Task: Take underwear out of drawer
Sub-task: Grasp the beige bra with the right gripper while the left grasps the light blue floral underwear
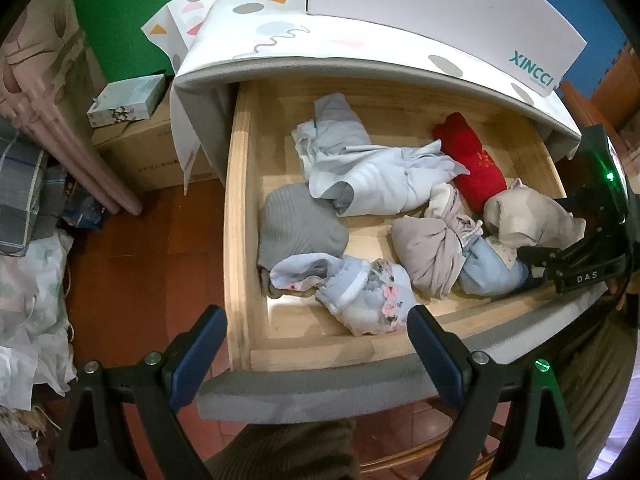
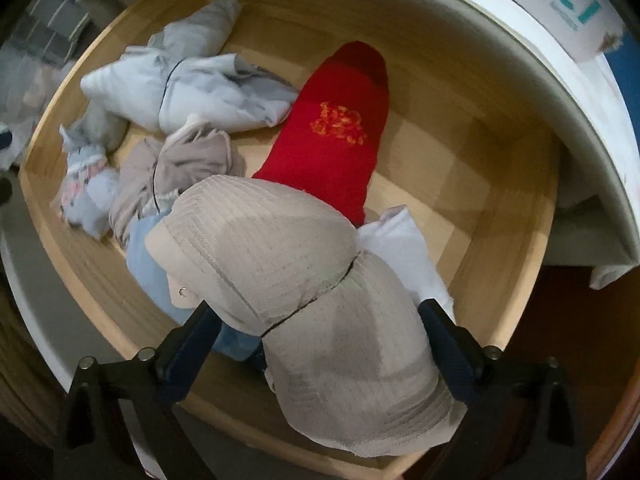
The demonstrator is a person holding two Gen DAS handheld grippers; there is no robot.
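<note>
A wooden drawer (image 1: 236, 200) stands pulled out, with several crumpled garments inside. A beige ribbed bra (image 2: 280, 248) lies at its front right, over a pale blue piece (image 2: 148, 264). My right gripper (image 2: 318, 320) points down over the bra, jaws wide, one finger on each side of the cups; I see no pad pressing in. From the left wrist view the right gripper (image 1: 536, 268) sits beside the beige bra (image 1: 524, 212). A red piece (image 1: 476, 172) lies behind it. My left gripper (image 1: 316, 340) is open and empty above the drawer's front edge, near a floral blue piece (image 1: 360, 292).
A white box (image 1: 440, 8) sits on the cabinet top above the drawer. A cardboard box (image 1: 160, 148) with a tissue box (image 1: 128, 100) on it stands to the left on the red tiled floor (image 1: 152, 260). Bags and cloth pile up at the far left.
</note>
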